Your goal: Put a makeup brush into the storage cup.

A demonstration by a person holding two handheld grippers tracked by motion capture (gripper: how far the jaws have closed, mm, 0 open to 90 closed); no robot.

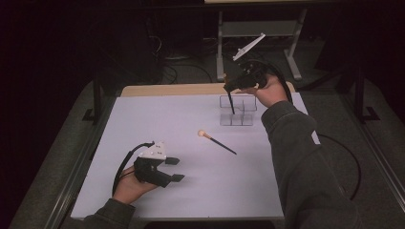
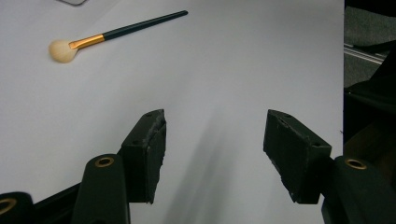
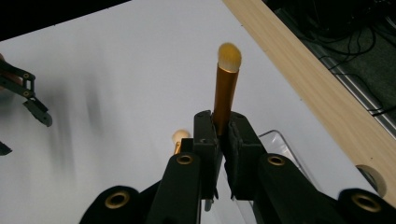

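Note:
My right gripper (image 1: 229,88) is raised over the far side of the table, shut on a makeup brush (image 1: 231,102). The brush's dark handle points down into a clear compartment organizer (image 1: 237,117). In the right gripper view the jaws (image 3: 224,128) clamp the gold ferrule (image 3: 225,95), with the pale bristle tip above them. A second brush (image 1: 217,141) with a pale head and dark handle lies flat mid-table; it also appears as the lying brush (image 2: 116,31) ahead of my left gripper (image 2: 215,135). My left gripper (image 1: 175,169) rests low at the near left, open and holding nothing.
A white mat (image 1: 157,124) covers the table, and a wooden edge (image 1: 167,89) runs along the far side. Cables and a metal stand (image 1: 258,33) are on the floor beyond. The person's right sleeve (image 1: 301,162) crosses the table's right side.

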